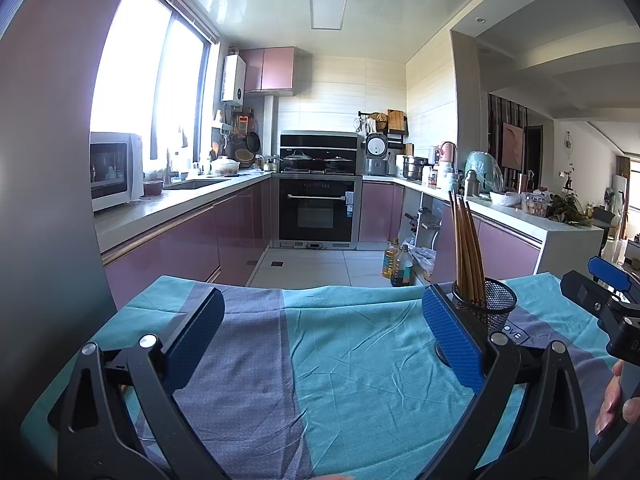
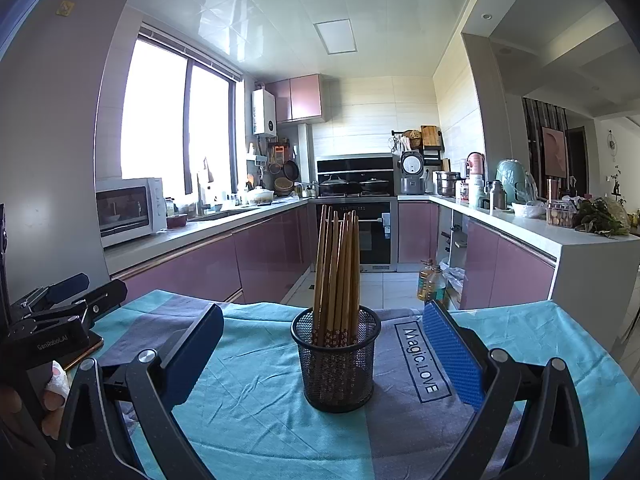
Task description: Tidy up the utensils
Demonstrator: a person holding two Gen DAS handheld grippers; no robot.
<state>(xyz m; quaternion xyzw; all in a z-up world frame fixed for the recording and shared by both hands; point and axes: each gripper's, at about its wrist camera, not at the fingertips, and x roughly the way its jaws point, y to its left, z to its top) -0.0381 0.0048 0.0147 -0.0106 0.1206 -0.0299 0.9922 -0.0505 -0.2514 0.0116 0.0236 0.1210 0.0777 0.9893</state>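
Chopsticks [image 2: 336,276] stand bundled in a black mesh holder [image 2: 336,364], and that holder sits dead ahead of my right tool [image 2: 320,344], centred between its two spread fingers on the teal and grey cloth [image 2: 248,400] that covers the counter. Their long axis runs close to vertical, tips fanned a little at the top, patterned ends down inside the mesh. My right tool is wide, holding nothing, with the holder a little beyond the fingertips and not touched. My left tool [image 1: 324,320] is just as wide and empty; from its camera the holder [image 1: 486,308] lies off to the right, partly hidden behind its right-hand blue finger [image 1: 452,344], so it points past the holder at bare cloth. I judge the right one the nearer and better lined up: it only needs to go straight forward, then either close on the mesh wall low down or rise to pinch the sticks above the rim. Since the sticks stand upright and the fingers open sideways, a level approach suits them. No loose utensils show on the cloth in either view, so I cannot tell what is left to sort.
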